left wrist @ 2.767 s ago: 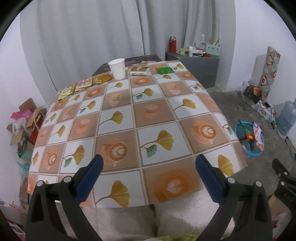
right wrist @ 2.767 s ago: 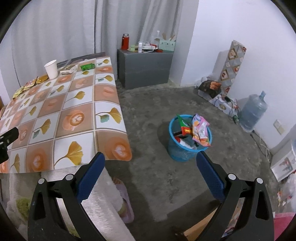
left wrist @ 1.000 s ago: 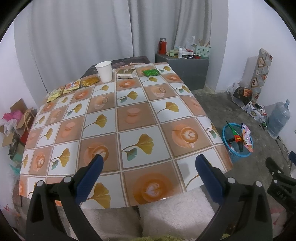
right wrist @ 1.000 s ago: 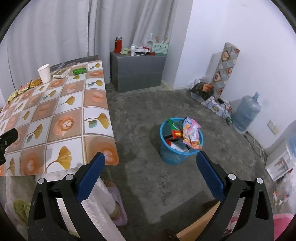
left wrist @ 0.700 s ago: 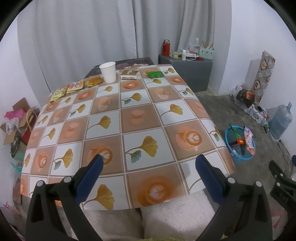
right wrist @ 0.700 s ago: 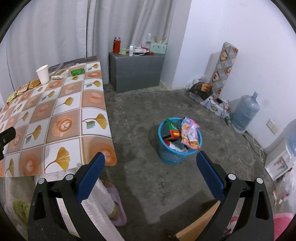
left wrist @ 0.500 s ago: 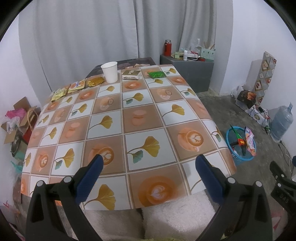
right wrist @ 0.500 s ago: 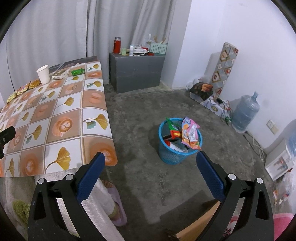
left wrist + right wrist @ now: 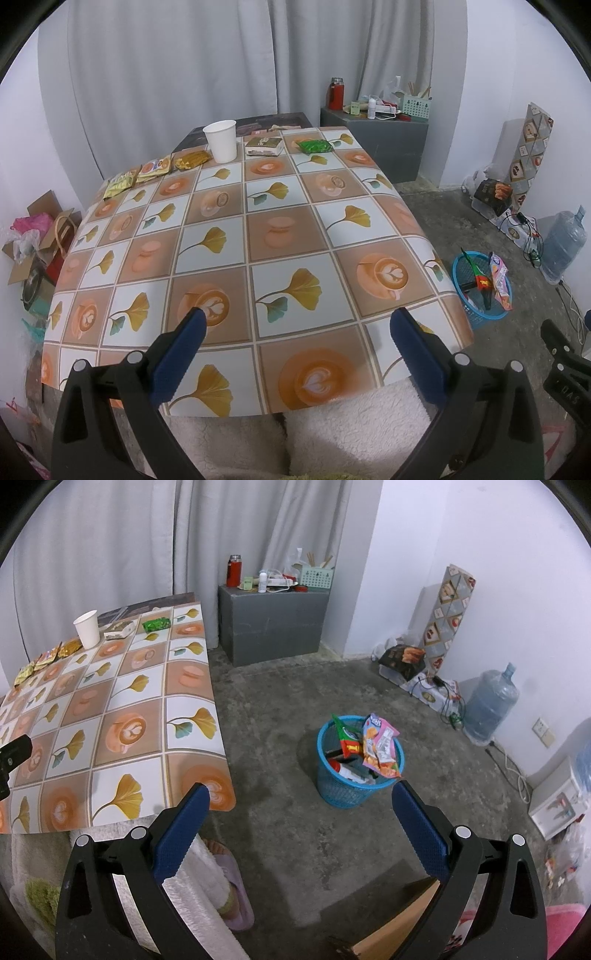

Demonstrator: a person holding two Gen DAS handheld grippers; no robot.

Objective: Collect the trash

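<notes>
Right wrist view: blue basket [image 9: 345, 794] wrappers [image 9: 380, 747] overlap, labels unreadable.

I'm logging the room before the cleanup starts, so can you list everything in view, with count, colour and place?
paper cup: 1, white, far end of the table
snack packets: 3, yellow and gold, far left edge of the table
flat box: 1, brown and white, right of the cup
green packet: 1, far right corner of the table
table: 1, ginkgo-leaf and latte-pattern cloth
bin: 1, blue, on the floor right of the table, holding wrappers
cabinet: 1, grey, by the curtain, red flask and clutter on top
water jug: 1, blue, by the right wall
left claw: 1, black with blue pads, open, empty
right claw: 1, same, open, empty
</notes>
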